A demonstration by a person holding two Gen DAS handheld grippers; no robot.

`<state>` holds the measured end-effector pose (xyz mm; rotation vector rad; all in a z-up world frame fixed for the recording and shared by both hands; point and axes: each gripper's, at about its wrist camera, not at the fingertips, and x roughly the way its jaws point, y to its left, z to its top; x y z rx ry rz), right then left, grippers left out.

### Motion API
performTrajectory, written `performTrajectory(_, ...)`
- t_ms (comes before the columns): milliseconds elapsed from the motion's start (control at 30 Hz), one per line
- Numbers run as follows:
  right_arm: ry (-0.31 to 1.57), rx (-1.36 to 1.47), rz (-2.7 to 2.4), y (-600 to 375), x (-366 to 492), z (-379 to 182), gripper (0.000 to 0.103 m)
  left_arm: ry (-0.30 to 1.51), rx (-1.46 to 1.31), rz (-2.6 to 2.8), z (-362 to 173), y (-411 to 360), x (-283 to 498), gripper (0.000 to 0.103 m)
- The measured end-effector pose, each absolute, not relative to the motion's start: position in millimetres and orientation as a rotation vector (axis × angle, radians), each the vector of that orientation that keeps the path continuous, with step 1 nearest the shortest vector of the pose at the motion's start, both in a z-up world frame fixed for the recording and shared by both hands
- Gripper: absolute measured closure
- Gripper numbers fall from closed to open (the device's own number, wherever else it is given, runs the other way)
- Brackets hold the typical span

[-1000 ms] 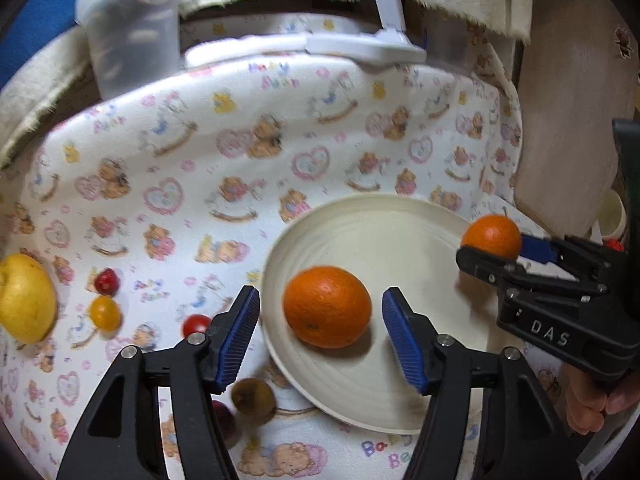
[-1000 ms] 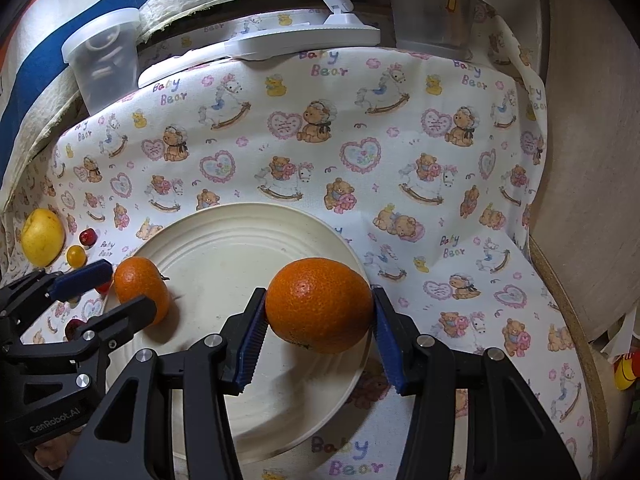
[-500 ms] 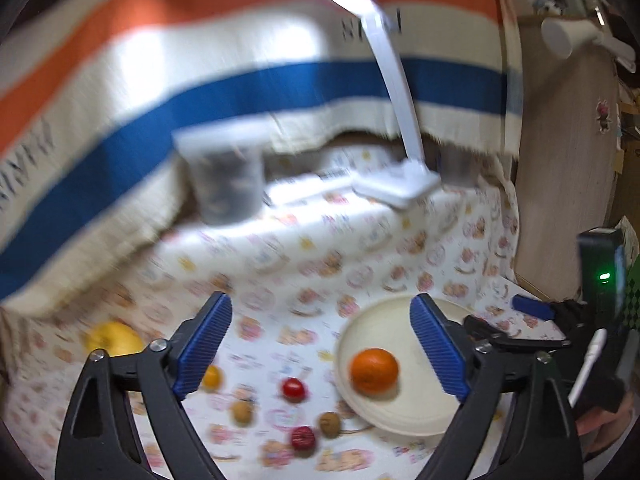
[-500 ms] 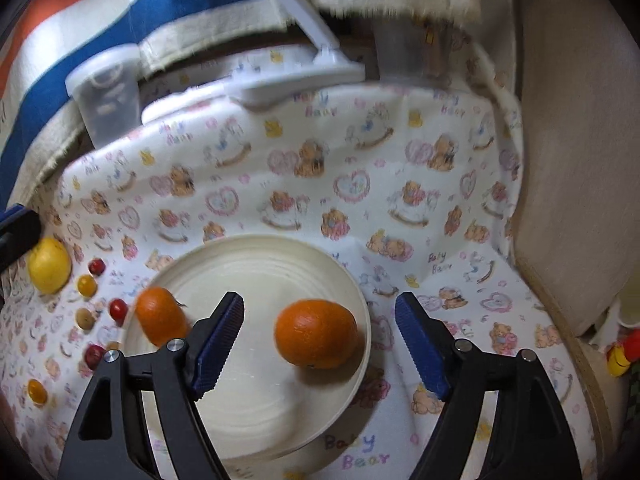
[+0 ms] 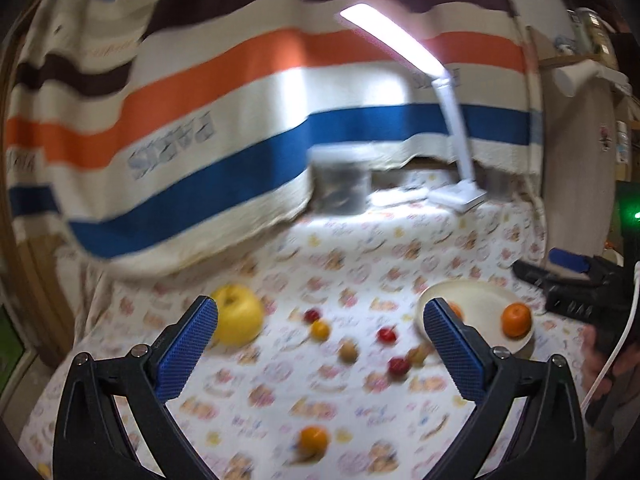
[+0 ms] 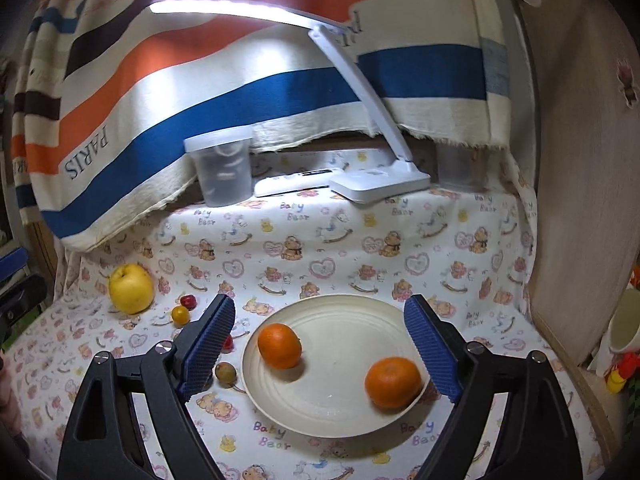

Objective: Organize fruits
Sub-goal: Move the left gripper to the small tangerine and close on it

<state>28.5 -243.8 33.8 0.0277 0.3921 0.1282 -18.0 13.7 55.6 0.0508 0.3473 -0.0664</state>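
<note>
On round cream plate (image 6: 336, 412), two dimpled oranges (image 6: 279, 345)

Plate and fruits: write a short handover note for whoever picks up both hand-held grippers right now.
Left hand-held gripper: jaws have just opened wide, nothing between them.
Right hand-held gripper: jaws have just opened, empty, above the plate.
Done: two oranges lie on the plate, one at its left, one near its right rim.
Left: the yellow apple, the small red and yellow fruits, a brownish one beside the plate, and a small orange one nearer the front edge are all on the cloth.
</note>
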Motion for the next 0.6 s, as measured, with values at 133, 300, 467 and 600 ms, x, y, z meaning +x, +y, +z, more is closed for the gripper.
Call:
performTrajectory(133, 0.402, 0.04, 0.117, -245, 31, 28, 0.014, 0.484, -0.033, -0.035, 38, 47, -12, 0.001)
performTrajectory(300, 0.409, 0.01, 0.095, -242, 35, 22, 0.014, 0.656, -0.098, -0.028, 8, 64, -2, 0.013)
performTrajectory(467, 0.426, -0.016, 0.096, -237, 40, 16, 0.014, 0.781, -0.152, -0.099, -21, 60, 1, 0.032)
performTrajectory(600, 0.43, -0.041, 0.088, -233, 40, 12, 0.014, 0.822, -0.118, -0.086, -29, 48, 4, 0.034)
